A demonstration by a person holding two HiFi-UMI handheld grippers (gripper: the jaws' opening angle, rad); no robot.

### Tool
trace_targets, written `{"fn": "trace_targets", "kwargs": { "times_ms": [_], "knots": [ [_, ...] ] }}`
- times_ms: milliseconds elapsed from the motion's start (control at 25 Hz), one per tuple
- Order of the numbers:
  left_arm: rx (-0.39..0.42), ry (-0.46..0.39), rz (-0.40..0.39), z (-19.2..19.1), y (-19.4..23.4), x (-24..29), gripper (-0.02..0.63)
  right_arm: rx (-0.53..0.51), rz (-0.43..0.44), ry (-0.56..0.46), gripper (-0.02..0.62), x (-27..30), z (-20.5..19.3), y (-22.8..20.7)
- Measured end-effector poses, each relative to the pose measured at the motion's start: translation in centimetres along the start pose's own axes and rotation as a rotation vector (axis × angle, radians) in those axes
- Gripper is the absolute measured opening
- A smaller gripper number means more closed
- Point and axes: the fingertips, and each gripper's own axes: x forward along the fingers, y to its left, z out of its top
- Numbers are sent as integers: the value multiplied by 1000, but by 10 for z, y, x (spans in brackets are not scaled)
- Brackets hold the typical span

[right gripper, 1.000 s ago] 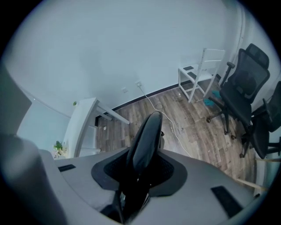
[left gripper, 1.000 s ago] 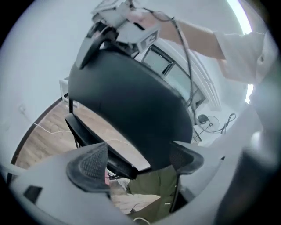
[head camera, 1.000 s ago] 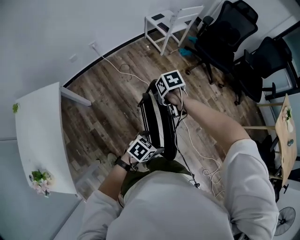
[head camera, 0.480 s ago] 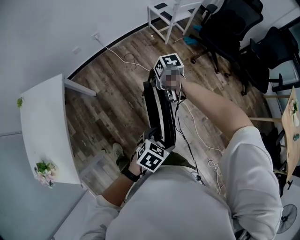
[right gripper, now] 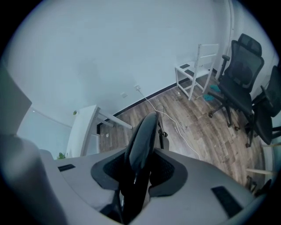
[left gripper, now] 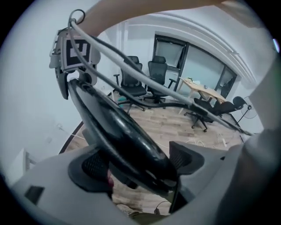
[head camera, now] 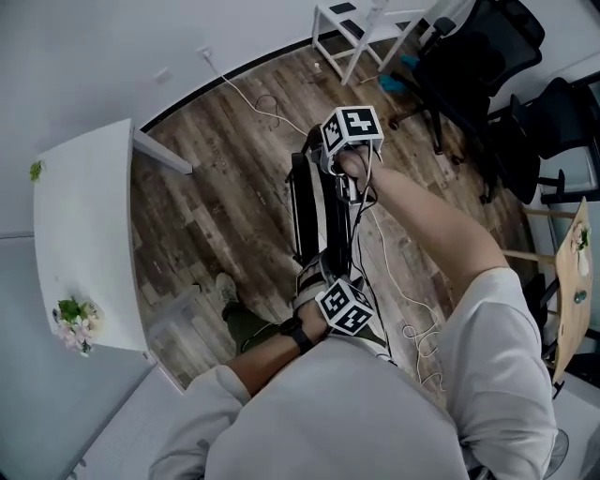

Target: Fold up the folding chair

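The black folding chair (head camera: 317,211) stands folded nearly flat on the wood floor, straight below me. My right gripper (head camera: 340,187) holds its far top end. In the right gripper view both pads press on the chair's padded edge (right gripper: 145,132), which fills the right gripper (right gripper: 139,169); its jaws have just been closing a little on that edge. My left gripper (head camera: 321,278) is at the chair's near end. There a black padded part of the chair (left gripper: 118,127) runs slantwise through the left gripper (left gripper: 138,165), from one pad to the other.
A white table (head camera: 80,234) with a small flower bunch (head camera: 70,319) stands at the left. A white chair (head camera: 361,23) and black office chairs (head camera: 478,56) are at the back right. Cables (head camera: 394,272) trail over the floor. A wooden desk edge (head camera: 572,281) is at the far right.
My left gripper has swung to the right around the chair's near end and turned. The right gripper has stayed on the far end. The chair looks narrower.
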Motion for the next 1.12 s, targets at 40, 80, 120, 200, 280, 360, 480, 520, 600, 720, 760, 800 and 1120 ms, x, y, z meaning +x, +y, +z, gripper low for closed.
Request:
{"fn": "trace_targets", "kwargs": {
  "times_ms": [40, 80, 120, 200, 280, 360, 480, 520, 600, 720, 760, 800, 1120],
  "knots": [
    [-2, 2, -3, -1, 0, -2, 429, -6, -9, -4, 139, 0, -1, 1],
    [-5, 5, -5, -3, 1, -5, 419, -11, -18, -5, 135, -1, -1, 3],
    [-10, 8, -7, -6, 2, -8, 412, -19, -28, -6, 130, 0, -1, 6],
    [-26, 9, -6, -11, 9, -13, 399, -41, -48, -7, 124, 2, 0, 16],
    [-45, 5, -2, -21, 21, -20, 387, -57, -70, -9, 123, 9, 2, 31],
    [-59, -1, 0, -33, 34, -29, 372, -56, -94, -11, 117, 16, 4, 44],
    [-69, -11, -13, -48, 51, -42, 355, -25, -121, -16, 112, 26, 7, 61],
    [-71, -14, -17, -54, 57, -48, 351, -14, -127, -17, 110, 28, 7, 67],
    [-75, -22, -21, -65, 69, -61, 348, 1, -133, -18, 109, 34, 8, 85],
    [-86, -39, -33, -83, 88, -83, 347, 10, -129, -18, 107, 42, 10, 117],
    [-89, -42, -36, -89, 95, -90, 347, 13, -126, -18, 107, 45, 11, 128],
    [-91, -44, -36, -96, 101, -97, 347, 17, -122, -18, 107, 48, 12, 139],
    [-80, -33, 7, -165, 166, -146, 342, 33, -82, -31, 106, 83, 20, 236]
  ]
}}
